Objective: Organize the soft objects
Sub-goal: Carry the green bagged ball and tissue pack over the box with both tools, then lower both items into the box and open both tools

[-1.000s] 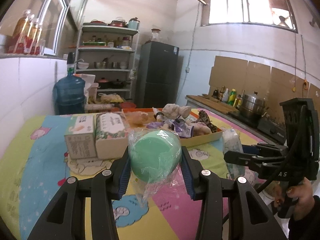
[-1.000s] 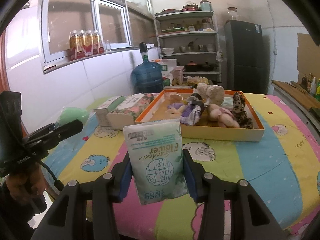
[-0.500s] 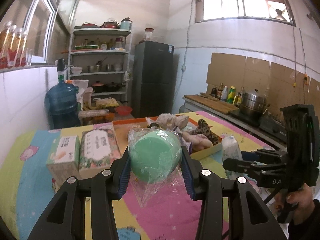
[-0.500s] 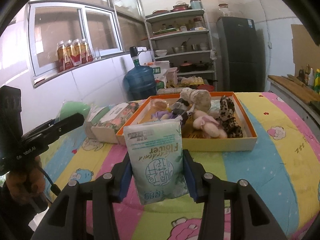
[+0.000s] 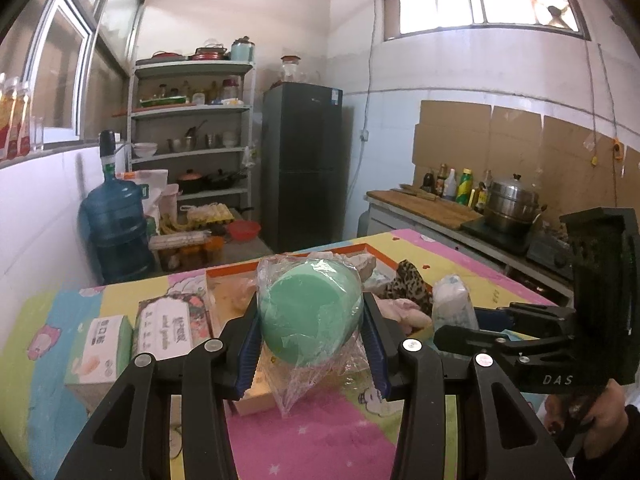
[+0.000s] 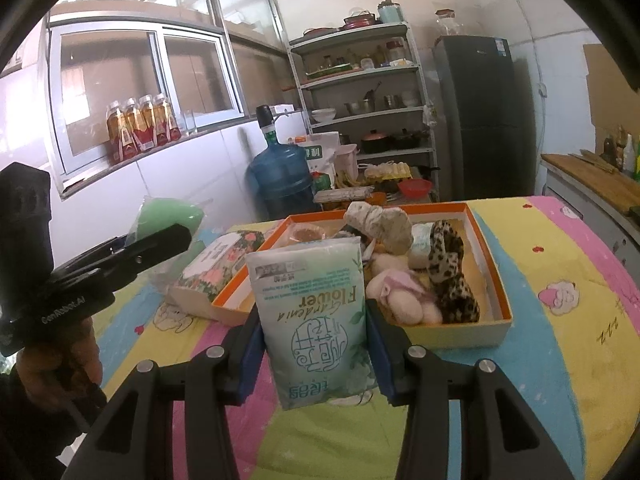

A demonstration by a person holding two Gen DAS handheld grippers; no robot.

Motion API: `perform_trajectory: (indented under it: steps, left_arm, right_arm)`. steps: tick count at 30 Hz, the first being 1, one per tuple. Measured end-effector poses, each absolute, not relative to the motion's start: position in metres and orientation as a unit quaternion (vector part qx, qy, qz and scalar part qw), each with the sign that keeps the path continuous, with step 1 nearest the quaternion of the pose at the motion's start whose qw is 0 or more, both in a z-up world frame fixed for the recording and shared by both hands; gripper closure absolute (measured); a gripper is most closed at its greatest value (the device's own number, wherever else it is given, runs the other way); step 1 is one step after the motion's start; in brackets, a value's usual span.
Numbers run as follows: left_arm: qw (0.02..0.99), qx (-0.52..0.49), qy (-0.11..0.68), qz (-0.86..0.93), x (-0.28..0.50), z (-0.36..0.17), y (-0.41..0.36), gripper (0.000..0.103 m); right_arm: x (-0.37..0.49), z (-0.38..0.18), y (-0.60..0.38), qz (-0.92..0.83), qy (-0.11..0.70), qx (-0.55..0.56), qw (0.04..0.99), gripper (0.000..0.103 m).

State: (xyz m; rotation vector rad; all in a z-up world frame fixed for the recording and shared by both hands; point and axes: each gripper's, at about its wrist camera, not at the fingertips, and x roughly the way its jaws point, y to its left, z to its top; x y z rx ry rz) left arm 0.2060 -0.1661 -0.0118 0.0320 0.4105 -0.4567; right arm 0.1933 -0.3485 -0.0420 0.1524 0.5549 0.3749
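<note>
My left gripper [image 5: 310, 328] is shut on a green sponge wrapped in clear plastic [image 5: 310, 316], held above the table near the tray's near left corner. My right gripper [image 6: 312, 332] is shut on a pale green tissue pack [image 6: 314, 320], held upright in front of the orange-rimmed tray [image 6: 502, 280]. The tray holds several plush toys [image 6: 400, 292], among them a leopard-print one [image 6: 450, 276]. The tissue pack also shows in the left wrist view [image 5: 454, 306], and the sponge in the right wrist view [image 6: 166, 216].
Two tissue boxes [image 5: 140, 332] lie left of the tray on the colourful tablecloth [image 6: 560, 340]. Beyond the table stand a blue water jug [image 5: 116, 232], shelves [image 5: 192, 136] and a dark fridge [image 5: 304, 160]. A counter with pots [image 5: 512, 204] runs along the right.
Both grippers have risen and moved forward toward the tray, each still holding its item. The tray and tissue boxes now sit lower and closer in both views.
</note>
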Motion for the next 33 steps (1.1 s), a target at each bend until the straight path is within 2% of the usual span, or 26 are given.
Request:
perform_trajectory:
  steps: [33]
  left_arm:
    - [0.950, 0.018, 0.239, -0.199, 0.314, -0.013, -0.183, 0.057]
  right_arm:
    - [0.287, -0.034, -0.331, 0.207, 0.264, 0.041, 0.941, 0.056]
